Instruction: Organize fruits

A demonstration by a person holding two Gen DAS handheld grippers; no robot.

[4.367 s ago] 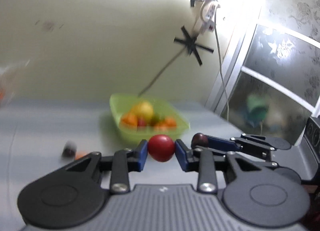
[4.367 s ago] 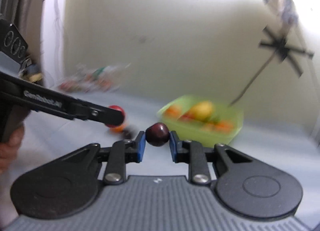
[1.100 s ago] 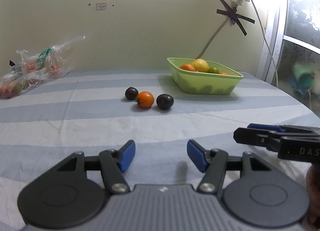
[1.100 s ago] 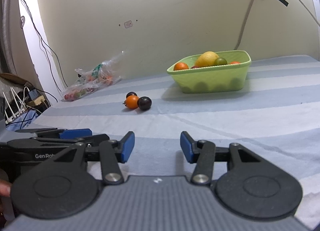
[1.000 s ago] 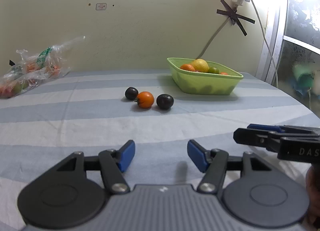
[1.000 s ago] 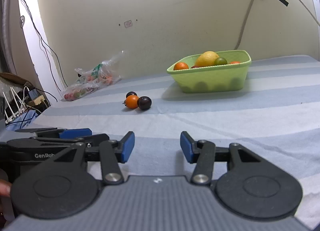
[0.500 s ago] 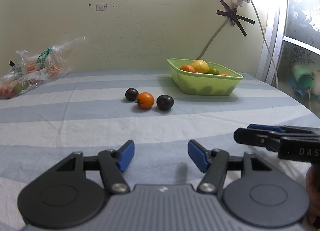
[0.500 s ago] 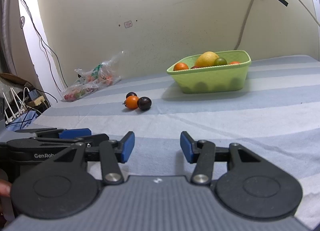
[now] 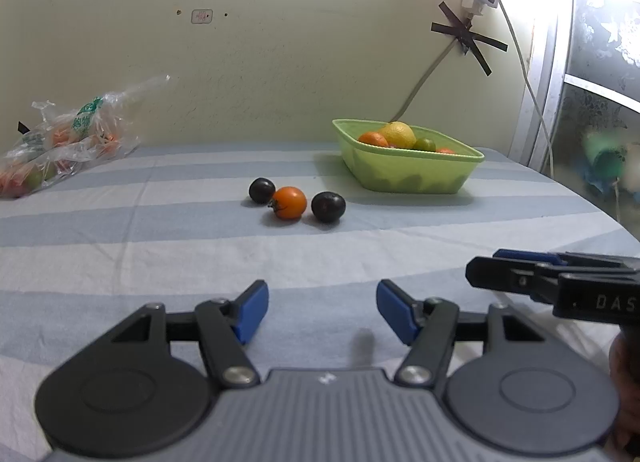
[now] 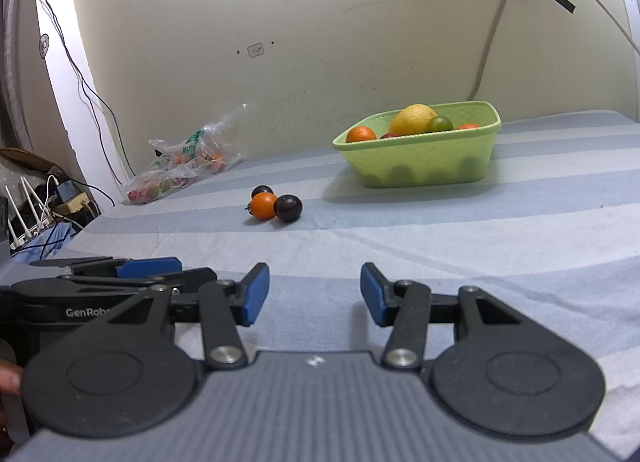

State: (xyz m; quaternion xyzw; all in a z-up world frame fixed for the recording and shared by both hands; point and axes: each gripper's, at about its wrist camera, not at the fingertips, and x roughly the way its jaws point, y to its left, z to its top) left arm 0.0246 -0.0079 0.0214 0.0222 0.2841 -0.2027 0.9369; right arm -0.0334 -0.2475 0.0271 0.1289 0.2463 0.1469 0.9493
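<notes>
While three small fruits lie loose at mid-frame, the sorting looks to be between pickups: an orange tomato (image 9: 289,202) sits in the middle, with one dark plum (image 9: 262,190) touching it from the upper left and a second dark plum (image 9: 328,206) just beside it on the right. Right of them and a little higher in the left wrist view stands the green bowl (image 9: 416,178), already holding a yellow lemon (image 9: 398,134), oranges and a small green fruit.

Both tools are low in the frame, well apart from the trio. The left gripper (image 9: 319,312) has its blue pads spread with nothing between them, and the right gripper (image 10: 310,296) is likewise spread and empty. In each view the other tool pokes in from the side.

My reading is that the next move calls for one gripper to travel forward to the cluster, straddle a single fruit and close gently. The right-hand plum looks easiest, since it has free space on its outer side. Round fruit may roll if nudged.

Underneath is a blue and white striped cloth (image 9: 160,262), slightly wrinkled. At left against the pale wall (image 9: 280,62) lies a clear plastic bag (image 9: 60,142) of more produce. Taped cables (image 9: 464,32) cross the upper right, and a window glares at the right edge.
</notes>
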